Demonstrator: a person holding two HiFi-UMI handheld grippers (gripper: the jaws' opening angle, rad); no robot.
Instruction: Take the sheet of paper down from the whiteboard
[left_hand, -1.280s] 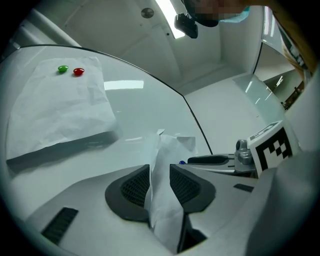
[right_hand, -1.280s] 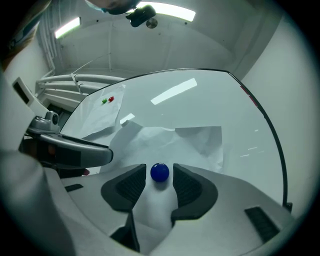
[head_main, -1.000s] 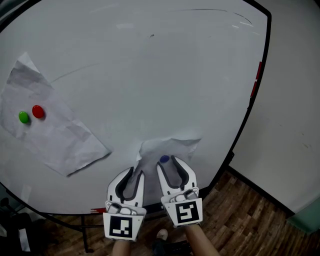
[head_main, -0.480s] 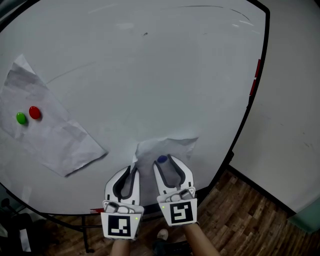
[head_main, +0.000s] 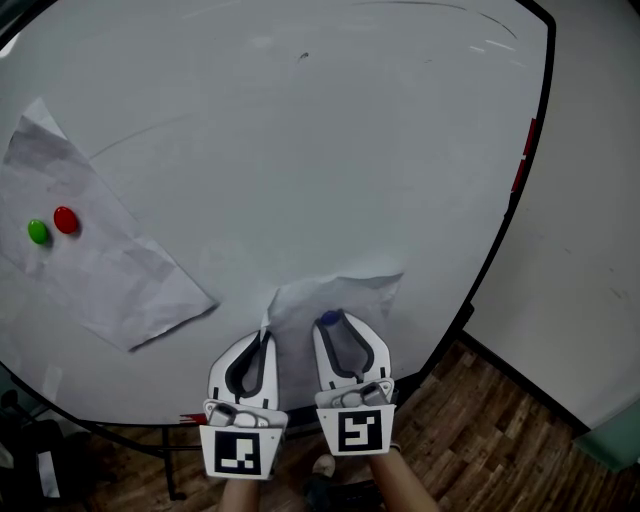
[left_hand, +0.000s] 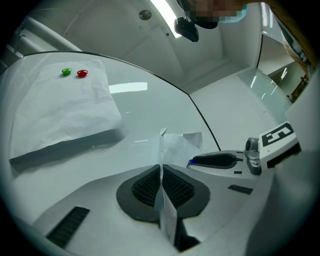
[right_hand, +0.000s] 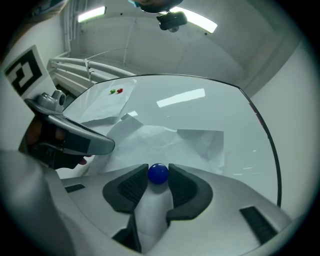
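At 6 o'clock on the white whiteboard (head_main: 300, 150), the crumpled white paper sheet (head_main: 345, 293) has its 9 o'clock edge pinched in the jaws of the left gripper (head_main: 262, 336), while the right gripper (head_main: 335, 326) has its jaws clasped on the round blue magnet (head_main: 329, 318) pinning it.

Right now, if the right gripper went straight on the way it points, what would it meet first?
The right gripper is shut on the blue magnet. Straight past it, the crumpled sheet of paper probably comes first, then bare whiteboard; depth is unclear.
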